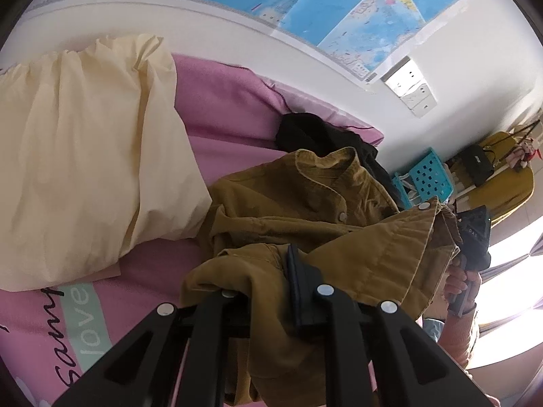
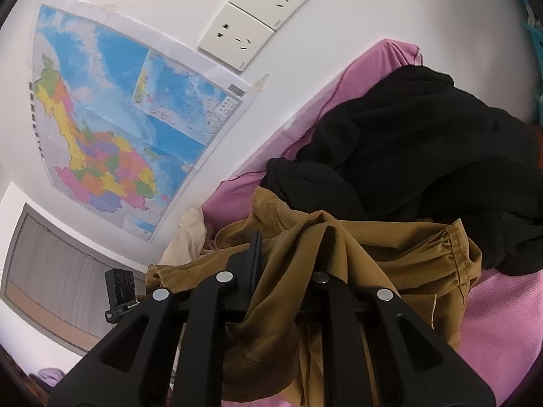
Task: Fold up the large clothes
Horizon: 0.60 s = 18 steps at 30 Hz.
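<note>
Both grippers, left and right, jaws clamped on one mustard jacket, lifted over pink bed. One black garment behind. One cream pillow beside.

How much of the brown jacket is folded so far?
Nothing looks folded yet. The brown jacket lies bunched on the pink bed. The left gripper and right gripper each pinch its cloth. The black clothes wait in a heap.

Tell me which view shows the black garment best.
Right wrist. The black garment fills the upper right there, heaped on the pink bedding behind the mustard jacket. The left wrist view catches only a small dark patch past the jacket's collar.
</note>
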Each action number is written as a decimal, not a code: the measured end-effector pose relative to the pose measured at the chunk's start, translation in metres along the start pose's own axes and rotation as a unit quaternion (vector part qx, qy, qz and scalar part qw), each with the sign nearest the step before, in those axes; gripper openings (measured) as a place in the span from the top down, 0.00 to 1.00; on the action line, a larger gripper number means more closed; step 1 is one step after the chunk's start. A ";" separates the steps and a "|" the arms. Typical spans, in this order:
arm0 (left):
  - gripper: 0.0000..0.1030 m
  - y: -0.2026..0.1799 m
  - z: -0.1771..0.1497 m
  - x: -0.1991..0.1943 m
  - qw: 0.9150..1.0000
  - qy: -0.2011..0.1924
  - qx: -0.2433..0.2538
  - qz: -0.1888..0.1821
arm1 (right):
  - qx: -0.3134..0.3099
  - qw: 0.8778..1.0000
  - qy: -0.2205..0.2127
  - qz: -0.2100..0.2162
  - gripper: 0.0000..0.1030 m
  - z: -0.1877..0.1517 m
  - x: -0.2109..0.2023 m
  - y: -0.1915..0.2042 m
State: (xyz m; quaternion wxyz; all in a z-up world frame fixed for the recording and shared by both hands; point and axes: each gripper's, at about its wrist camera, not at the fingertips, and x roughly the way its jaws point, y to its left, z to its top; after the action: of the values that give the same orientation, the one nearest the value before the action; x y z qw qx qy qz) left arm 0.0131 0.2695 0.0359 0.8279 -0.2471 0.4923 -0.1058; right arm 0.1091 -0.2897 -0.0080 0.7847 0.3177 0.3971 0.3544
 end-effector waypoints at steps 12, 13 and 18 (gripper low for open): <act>0.86 0.017 0.013 0.023 0.999 0.019 -0.031 0.000 | -0.041 0.998 -0.042 -0.004 0.28 0.005 -0.019 0.014; 0.86 0.017 0.013 0.024 0.999 0.020 -0.034 -0.002 | -0.066 0.997 -0.042 -0.023 0.28 0.002 -0.019 0.019; 0.82 0.023 0.012 0.022 0.998 0.018 -0.046 -0.031 | -0.194 0.972 -0.040 -0.124 0.28 -0.022 -0.003 0.037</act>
State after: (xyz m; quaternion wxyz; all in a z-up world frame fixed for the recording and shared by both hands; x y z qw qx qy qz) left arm 0.0329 0.2839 0.0117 0.8030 -0.2979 0.5036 -0.1134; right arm 0.0778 -0.2674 0.0117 0.8846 0.1215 0.3251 0.3114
